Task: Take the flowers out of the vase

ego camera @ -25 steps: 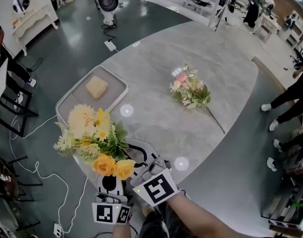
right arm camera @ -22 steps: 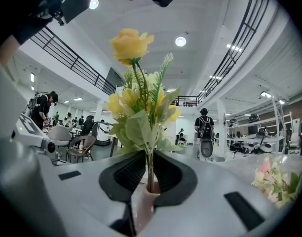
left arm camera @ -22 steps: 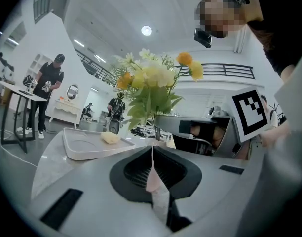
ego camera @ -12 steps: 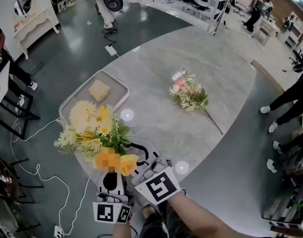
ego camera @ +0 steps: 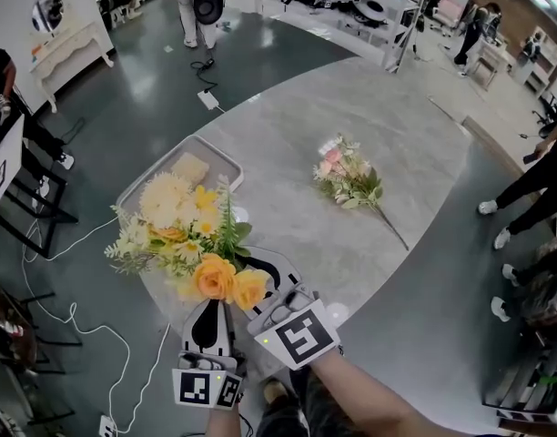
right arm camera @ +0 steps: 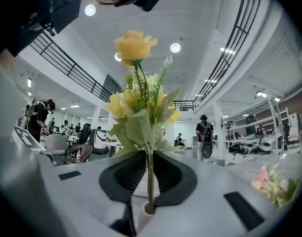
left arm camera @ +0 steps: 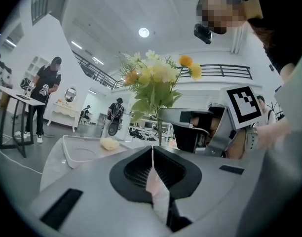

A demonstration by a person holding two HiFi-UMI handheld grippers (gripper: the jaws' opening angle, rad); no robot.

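Observation:
A yellow and cream bouquet stands upright over the near table edge. My right gripper is shut on its green stem, just above the pale vase mouth. In the right gripper view the blooms rise straight above the jaws. My left gripper sits beside it, shut on the pale pink vase; the flowers hide the vase in the head view. The left gripper view shows the bouquet and the right gripper's marker cube just ahead. A pink bouquet lies on the grey table.
A grey tray with a yellow sponge sits at the table's left edge behind the flowers. People stand around the room, at the left and right. Cables trail on the floor.
The yellow bouquet has risen a little with my right gripper. The left gripper has stayed where it was.

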